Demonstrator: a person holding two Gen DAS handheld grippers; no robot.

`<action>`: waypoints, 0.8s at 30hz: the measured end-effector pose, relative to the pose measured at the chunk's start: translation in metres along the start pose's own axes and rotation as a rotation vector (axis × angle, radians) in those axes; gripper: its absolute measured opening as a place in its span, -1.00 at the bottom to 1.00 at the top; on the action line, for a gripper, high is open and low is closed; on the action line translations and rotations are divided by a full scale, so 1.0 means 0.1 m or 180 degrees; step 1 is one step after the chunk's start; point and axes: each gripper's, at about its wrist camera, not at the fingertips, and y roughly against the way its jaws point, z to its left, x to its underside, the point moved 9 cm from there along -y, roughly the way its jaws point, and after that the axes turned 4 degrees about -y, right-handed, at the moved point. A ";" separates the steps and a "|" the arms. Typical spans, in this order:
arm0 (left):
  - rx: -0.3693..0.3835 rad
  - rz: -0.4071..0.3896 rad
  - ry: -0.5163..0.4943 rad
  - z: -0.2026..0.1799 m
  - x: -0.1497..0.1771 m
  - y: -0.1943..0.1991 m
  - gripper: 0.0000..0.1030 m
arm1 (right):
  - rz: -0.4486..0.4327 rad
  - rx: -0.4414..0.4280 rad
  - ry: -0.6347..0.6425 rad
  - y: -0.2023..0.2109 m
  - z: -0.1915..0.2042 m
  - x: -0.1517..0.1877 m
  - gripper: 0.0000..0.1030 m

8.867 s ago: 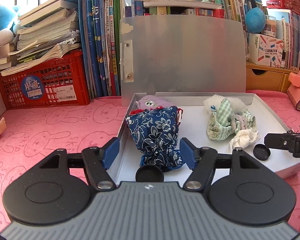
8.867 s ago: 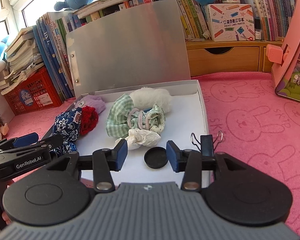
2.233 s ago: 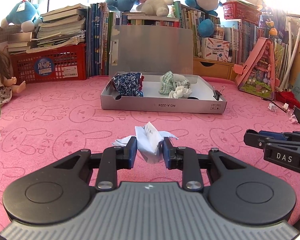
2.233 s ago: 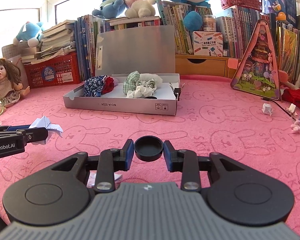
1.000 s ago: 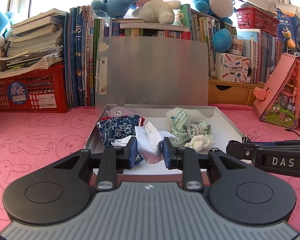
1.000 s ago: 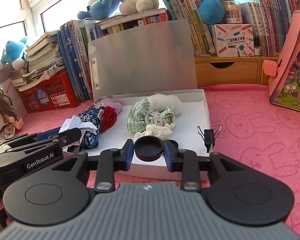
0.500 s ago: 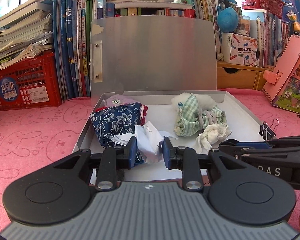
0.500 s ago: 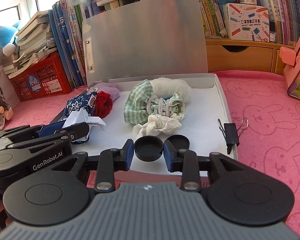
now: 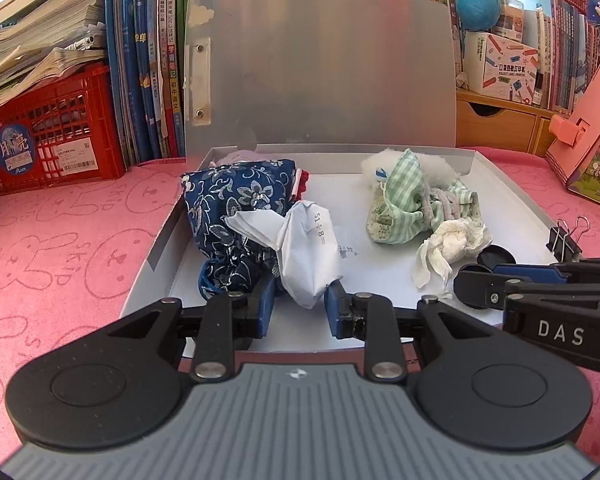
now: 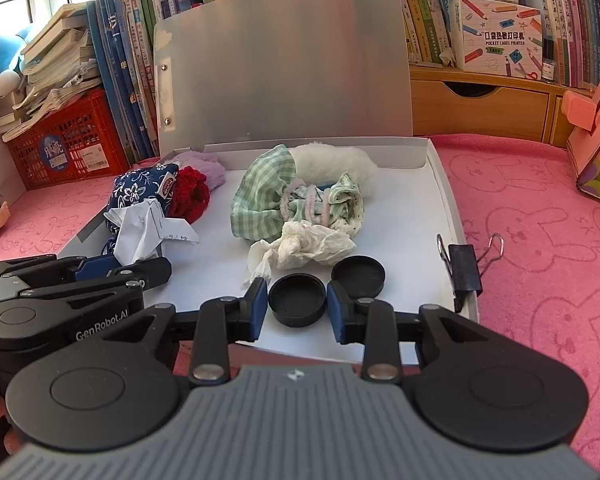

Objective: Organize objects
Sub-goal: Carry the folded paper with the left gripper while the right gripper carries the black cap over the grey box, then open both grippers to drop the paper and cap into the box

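At the centre of the left wrist view, my left gripper (image 9: 299,303) is closed on a crumpled sheet of white paper with printed sums (image 9: 300,250); the blue pads pinch its lower folds, and the rest stands up loosely above them. The paper hangs over the near left part of the shallow white cardboard box (image 9: 512,200), just in front of the dark blue floral cloth bundle (image 9: 236,210). Whether it touches the bundle I cannot tell. The box's grey lid (image 9: 324,72) stands open across the upper middle of the frame.

At the lower centre of the right wrist view, my right gripper (image 10: 297,307) is closed on a round black plastic cap (image 10: 297,299), one pad at each side of its rim. The cap sits low over the near edge of the box floor; I cannot tell if it rests there. A second round black cap (image 10: 359,277) lies just to the right, beside a wad of white tissue (image 10: 304,246) and a green checked cloth bundle (image 10: 296,200). A black binder clip (image 10: 464,266) grips the box's right wall.

Handling, as I judge it: the paper is very light and soft, so it will crush and not slip; any thick fold serves as a hold, and it should drop freely when the pads part. The cap is light, rigid and smooth, so it is best held across its full width, since an off-centre pinch could squirt it out.
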 end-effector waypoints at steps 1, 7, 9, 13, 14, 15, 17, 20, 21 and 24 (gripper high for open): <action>-0.0012 0.0030 0.0010 0.01 0.00 -0.01 -0.38 | 0.0002 0.0006 -0.0014 0.00 -0.01 -0.01 -0.26; -0.0157 0.0110 -0.0003 0.03 -0.03 -0.08 -0.38 | 0.0062 0.0091 -0.0107 -0.05 -0.09 -0.06 -0.14; -0.0166 0.0134 0.0005 0.03 -0.04 -0.08 -0.36 | 0.0090 0.0129 -0.0115 -0.05 -0.10 -0.07 -0.09; -0.0205 0.0192 0.0004 0.05 -0.04 -0.04 -0.18 | 0.0125 0.0144 -0.0152 -0.01 -0.12 -0.10 0.07; -0.0206 0.0203 0.0012 0.05 -0.04 -0.01 0.02 | 0.0131 0.0130 -0.0174 0.01 -0.12 -0.11 0.09; -0.0213 0.0208 0.0011 0.06 -0.05 0.02 0.17 | 0.0135 0.0118 -0.0189 0.04 -0.12 -0.12 0.13; -0.0223 0.0175 -0.0031 0.06 -0.09 0.10 0.30 | 0.0120 0.0099 -0.0185 0.12 -0.12 -0.15 0.23; -0.0239 0.0090 -0.0080 0.06 -0.16 0.28 0.44 | 0.0036 0.0070 -0.0190 0.29 -0.12 -0.22 0.28; -0.0235 0.0068 -0.0086 0.06 -0.17 0.35 0.48 | 0.0007 0.0050 -0.0199 0.36 -0.12 -0.24 0.31; -0.0213 -0.0005 -0.0120 0.04 -0.19 0.58 0.52 | -0.0087 -0.0020 -0.0201 0.59 -0.09 -0.27 0.36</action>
